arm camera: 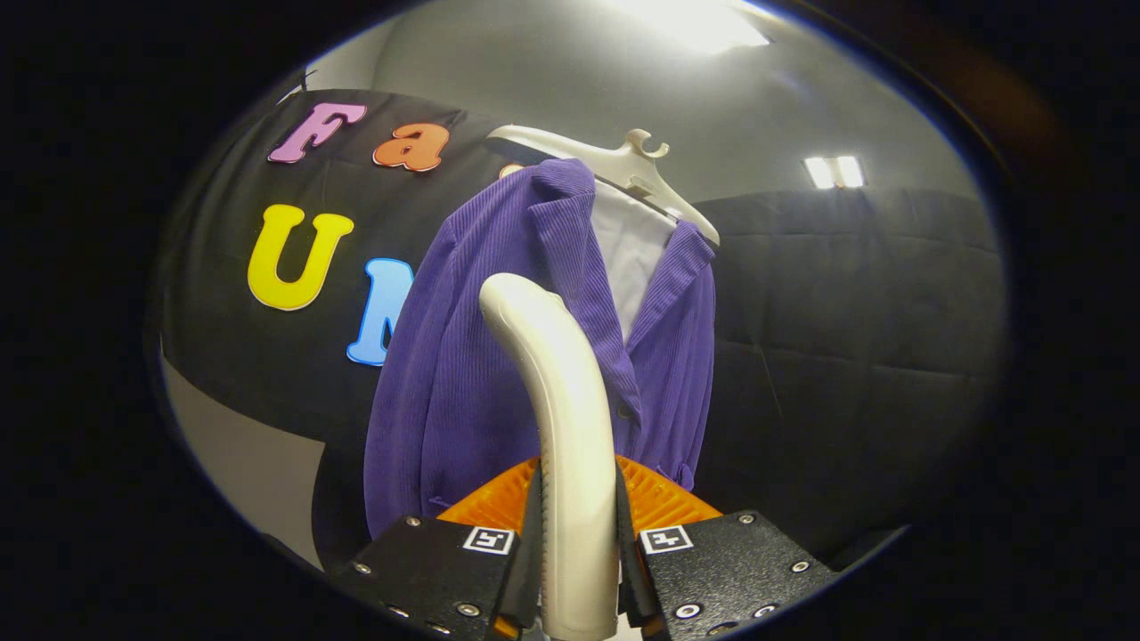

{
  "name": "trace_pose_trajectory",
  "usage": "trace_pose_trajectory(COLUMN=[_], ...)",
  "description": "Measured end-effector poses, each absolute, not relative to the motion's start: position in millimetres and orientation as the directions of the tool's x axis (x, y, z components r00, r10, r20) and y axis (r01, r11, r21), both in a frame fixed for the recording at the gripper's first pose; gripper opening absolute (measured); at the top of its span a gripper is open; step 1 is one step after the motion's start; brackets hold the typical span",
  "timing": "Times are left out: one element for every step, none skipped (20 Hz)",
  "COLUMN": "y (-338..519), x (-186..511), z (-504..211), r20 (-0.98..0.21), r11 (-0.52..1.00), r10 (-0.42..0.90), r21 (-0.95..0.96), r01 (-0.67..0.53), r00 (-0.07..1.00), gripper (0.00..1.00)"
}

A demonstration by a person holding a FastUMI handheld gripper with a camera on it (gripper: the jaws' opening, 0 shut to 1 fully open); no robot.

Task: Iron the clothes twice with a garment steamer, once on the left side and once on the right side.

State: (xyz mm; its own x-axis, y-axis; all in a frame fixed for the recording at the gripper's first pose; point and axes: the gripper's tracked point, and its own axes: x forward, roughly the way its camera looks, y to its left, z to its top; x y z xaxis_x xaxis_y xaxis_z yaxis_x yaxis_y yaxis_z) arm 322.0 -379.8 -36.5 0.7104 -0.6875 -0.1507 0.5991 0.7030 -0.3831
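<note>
Clamping steamer handle point(570, 427), hand-held gripper point(577, 552) faces purple jacket point(445, 374) just beyond.

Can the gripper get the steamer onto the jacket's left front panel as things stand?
Probably yes. The gripper is shut on the steamer handle, whose tip rises in front of the purple jacket hanging on its white hanger. Nothing shows between them; the remaining gap is hard to judge.

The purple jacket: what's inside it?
Inside the purple jacket a white shirt shows at the open collar; the jacket covers its lower part. The hand-held gripper grips the steamer handle.
</note>
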Motion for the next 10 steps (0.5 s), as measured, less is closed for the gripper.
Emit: trace_pose_trajectory(y=[-378, -379, -377, -375, -374, -375, -375, -375, -374, -374], x=[319, 319, 317, 314, 311, 307, 304, 300, 295, 292], z=[-44, -51, -58, -66, -73, -80, -85, -90, -95, -101], r20=[-0.161, -0.174, -0.185, -0.199, -0.211, -0.224, -0.234, -0.241, -0.247, -0.252], r11=[0.705, 0.708, 0.712, 0.715, 0.717, 0.719, 0.72, 0.72, 0.721, 0.721], r10=[-0.685, -0.682, -0.68, -0.677, -0.675, -0.674, -0.674, -0.674, -0.675, -0.676], r21=[-0.391, -0.398, -0.401, -0.405, -0.411, -0.418, -0.422, -0.425, -0.424, -0.424], r01=[0.592, 0.583, 0.577, 0.569, 0.562, 0.555, 0.551, 0.548, 0.548, 0.549], r00=[0.71, 0.71, 0.71, 0.709, 0.707, 0.704, 0.701, 0.698, 0.696, 0.692], gripper=[0.37, 0.37, 0.37, 0.37, 0.37, 0.37, 0.37, 0.37, 0.37, 0.37])
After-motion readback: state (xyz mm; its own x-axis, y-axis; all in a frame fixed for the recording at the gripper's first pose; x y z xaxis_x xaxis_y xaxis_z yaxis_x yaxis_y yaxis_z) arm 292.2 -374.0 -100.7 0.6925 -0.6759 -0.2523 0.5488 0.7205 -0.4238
